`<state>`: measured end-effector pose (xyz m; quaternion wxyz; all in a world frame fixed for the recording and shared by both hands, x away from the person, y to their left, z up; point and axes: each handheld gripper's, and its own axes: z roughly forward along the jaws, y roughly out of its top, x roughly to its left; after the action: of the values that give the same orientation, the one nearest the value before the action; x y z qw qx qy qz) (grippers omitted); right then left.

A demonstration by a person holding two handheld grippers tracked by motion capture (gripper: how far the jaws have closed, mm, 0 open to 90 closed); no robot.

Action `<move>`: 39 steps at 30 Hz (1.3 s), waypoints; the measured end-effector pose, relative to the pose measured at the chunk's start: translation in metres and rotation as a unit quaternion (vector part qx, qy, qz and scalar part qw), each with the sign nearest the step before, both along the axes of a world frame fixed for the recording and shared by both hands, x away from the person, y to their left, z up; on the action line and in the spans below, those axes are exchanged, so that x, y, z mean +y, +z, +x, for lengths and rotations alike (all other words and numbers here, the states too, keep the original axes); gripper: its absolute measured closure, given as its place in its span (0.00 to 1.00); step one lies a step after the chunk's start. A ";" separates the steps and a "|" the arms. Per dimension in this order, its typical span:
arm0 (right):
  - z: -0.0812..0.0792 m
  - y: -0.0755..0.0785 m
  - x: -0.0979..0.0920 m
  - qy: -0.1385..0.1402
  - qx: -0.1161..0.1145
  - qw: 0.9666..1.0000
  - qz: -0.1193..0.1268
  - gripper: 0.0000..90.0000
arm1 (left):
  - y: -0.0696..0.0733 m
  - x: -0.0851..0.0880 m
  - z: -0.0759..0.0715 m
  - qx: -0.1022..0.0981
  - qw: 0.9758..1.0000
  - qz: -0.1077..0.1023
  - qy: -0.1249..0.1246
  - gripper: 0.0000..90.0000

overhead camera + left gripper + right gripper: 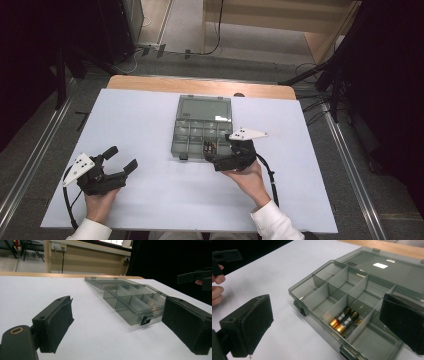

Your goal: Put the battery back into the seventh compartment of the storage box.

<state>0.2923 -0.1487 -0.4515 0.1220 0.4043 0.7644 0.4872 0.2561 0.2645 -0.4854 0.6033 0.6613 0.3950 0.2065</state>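
Matte white table (150,125), translucent compartmented box (342,287)

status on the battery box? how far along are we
Done: two batteries lie side by side in a front-row compartment of the open organizer box, lid flat behind it. In hand: nothing; the right gripper hangs open at the box's front edge, jaws empty. The left gripper rests open on the table, off to the side. Left, probably: closing the lid; the other compartments look empty.
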 end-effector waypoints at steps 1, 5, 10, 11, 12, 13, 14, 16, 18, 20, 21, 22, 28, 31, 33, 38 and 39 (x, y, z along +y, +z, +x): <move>-0.002 0.001 -0.003 -0.003 -0.005 1.000 -0.001 0.00 | 0.000 0.000 0.000 0.000 1.000 0.001 0.000 0.11; -0.009 0.002 -0.015 -0.006 -0.027 1.000 0.001 0.00 | 0.000 0.000 0.001 -0.001 1.000 0.001 -0.001 0.11; -0.021 -0.003 -0.033 -0.010 -0.039 0.999 -0.007 0.00 | -0.001 -0.001 0.002 0.001 1.000 0.003 -0.002 0.11; -0.024 -0.004 -0.038 -0.013 -0.043 0.999 -0.007 0.00 | -0.001 -0.001 0.003 0.000 1.000 0.002 -0.002 0.11; -0.027 -0.005 -0.043 -0.019 -0.046 0.999 -0.006 0.00 | 0.000 -0.002 0.003 0.001 1.000 0.003 -0.002 0.11; -0.030 -0.007 -0.048 -0.023 -0.051 0.998 -0.004 0.00 | 0.000 -0.002 0.003 0.001 1.000 0.003 -0.002 0.11; -0.033 -0.008 -0.052 -0.030 -0.052 0.998 -0.002 0.00 | 0.000 -0.002 0.003 0.001 1.000 0.004 -0.002 0.11; -0.039 -0.012 -0.062 -0.039 -0.064 0.997 0.002 0.00 | 0.000 -0.002 0.004 0.000 1.000 0.004 -0.002 0.11; -0.044 -0.014 -0.073 -0.051 -0.070 0.996 0.007 0.00 | 0.000 -0.003 0.004 0.000 1.000 0.004 -0.002 0.11; -0.049 -0.016 -0.081 -0.061 -0.079 0.995 0.015 0.00 | 0.000 -0.003 0.004 -0.001 1.000 0.004 -0.002 0.11; -0.051 -0.017 -0.086 -0.065 -0.082 0.994 0.020 0.00 | 0.000 -0.003 0.004 -0.001 1.000 0.004 -0.003 0.11; -0.053 -0.018 -0.090 -0.069 -0.085 0.994 0.021 0.00 | 0.000 -0.003 0.005 -0.001 1.000 0.005 -0.003 0.11; -0.060 -0.026 -0.109 -0.090 -0.084 0.992 0.034 0.00 | 0.000 -0.004 0.005 -0.001 1.000 0.005 -0.003 0.11; -0.065 -0.028 -0.115 -0.096 -0.090 0.991 0.037 0.00 | 0.000 -0.004 0.005 -0.001 1.000 0.005 -0.003 0.11; -0.070 -0.031 -0.118 -0.102 -0.100 0.989 0.029 0.00 | 0.000 -0.004 0.005 -0.001 1.000 0.004 -0.002 0.11; -0.081 -0.034 -0.121 -0.112 -0.120 0.986 0.010 0.00 | 0.000 -0.005 0.005 -0.001 1.000 0.005 -0.003 0.11; -0.084 -0.035 -0.121 -0.115 -0.124 0.986 0.006 0.00 | 0.000 -0.005 0.005 -0.001 1.000 0.005 -0.003 0.11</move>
<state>0.2087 -0.2697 -0.4864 0.2687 0.4269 0.6889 0.5205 0.2616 0.2599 -0.4853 0.6014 0.6652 0.3911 0.2071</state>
